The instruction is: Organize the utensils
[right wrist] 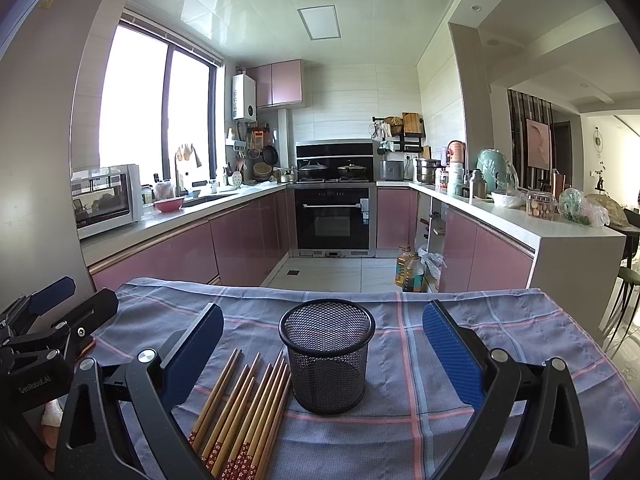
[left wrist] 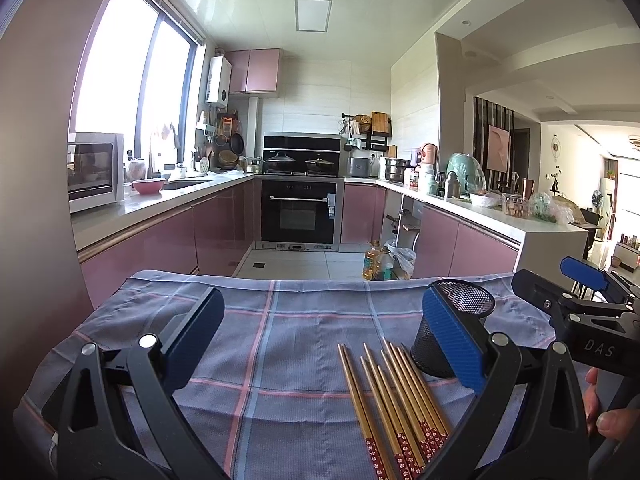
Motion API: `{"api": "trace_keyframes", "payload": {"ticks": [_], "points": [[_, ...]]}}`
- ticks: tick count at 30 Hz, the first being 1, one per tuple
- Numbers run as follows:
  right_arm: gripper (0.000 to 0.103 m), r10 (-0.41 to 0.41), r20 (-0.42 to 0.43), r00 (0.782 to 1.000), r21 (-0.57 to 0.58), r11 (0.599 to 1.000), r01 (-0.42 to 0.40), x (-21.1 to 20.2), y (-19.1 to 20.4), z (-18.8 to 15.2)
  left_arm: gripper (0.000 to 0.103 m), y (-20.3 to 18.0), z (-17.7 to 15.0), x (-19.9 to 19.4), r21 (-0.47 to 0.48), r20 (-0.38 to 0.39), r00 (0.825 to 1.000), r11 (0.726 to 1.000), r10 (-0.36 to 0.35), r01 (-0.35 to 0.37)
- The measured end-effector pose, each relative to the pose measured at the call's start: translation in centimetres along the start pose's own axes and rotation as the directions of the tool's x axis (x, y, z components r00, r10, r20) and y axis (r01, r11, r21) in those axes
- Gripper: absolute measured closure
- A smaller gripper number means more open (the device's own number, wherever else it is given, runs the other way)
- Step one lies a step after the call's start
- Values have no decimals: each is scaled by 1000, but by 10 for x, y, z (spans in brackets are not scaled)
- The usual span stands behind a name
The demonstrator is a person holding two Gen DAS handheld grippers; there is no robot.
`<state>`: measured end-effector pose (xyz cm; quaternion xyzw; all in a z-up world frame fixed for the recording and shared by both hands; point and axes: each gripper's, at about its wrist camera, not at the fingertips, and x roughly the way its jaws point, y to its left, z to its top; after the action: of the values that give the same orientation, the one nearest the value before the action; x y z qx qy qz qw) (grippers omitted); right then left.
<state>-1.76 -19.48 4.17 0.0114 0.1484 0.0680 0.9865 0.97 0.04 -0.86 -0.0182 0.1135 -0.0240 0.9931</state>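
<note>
Several wooden chopsticks (left wrist: 394,400) with red flowered ends lie side by side on a blue checked cloth (left wrist: 280,340). A black mesh cup (right wrist: 327,360) stands upright and empty just right of them. It also shows in the left wrist view (left wrist: 454,332), partly behind a finger. My left gripper (left wrist: 324,340) is open and empty, above the cloth left of the chopsticks. My right gripper (right wrist: 323,344) is open and empty, its jaws wide on either side of the cup, apart from it. The chopsticks (right wrist: 244,412) lie by its left finger.
The cloth-covered table ends at a far edge (right wrist: 320,290), with kitchen floor beyond. Oil bottles (right wrist: 408,268) stand on the floor. Pink cabinets, an oven (right wrist: 332,216) and crowded counters ring the room. The other gripper shows at each view's side (left wrist: 580,304).
</note>
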Motion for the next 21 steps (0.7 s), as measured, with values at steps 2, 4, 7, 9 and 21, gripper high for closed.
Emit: {"api": "trace_keyframes", "payload": {"ticks": [2, 4, 7, 9, 21], "points": [[6, 1, 0, 1000, 2, 1000, -1, 0, 0, 0, 5, 1, -1, 1, -3, -4, 1000, 1000, -2, 2], [6, 4, -2, 1000, 1, 1000, -4, 1, 0, 0, 5, 1, -1, 1, -4, -7, 1000, 1000, -1, 1], [6, 8, -9, 1000, 0, 1000, -8, 2, 0, -1, 5, 1, -2, 2, -3, -16, 1000, 1000, -3, 3], [6, 12, -13, 1000, 1, 1000, -12, 3, 0, -2, 5, 1, -2, 3, -2, -24, 1000, 1000, -8, 8], [6, 108, -208, 972, 1, 994, -111, 29, -3, -28, 5, 1, -14, 28, 35, -157, 987, 999, -36, 42]]}}
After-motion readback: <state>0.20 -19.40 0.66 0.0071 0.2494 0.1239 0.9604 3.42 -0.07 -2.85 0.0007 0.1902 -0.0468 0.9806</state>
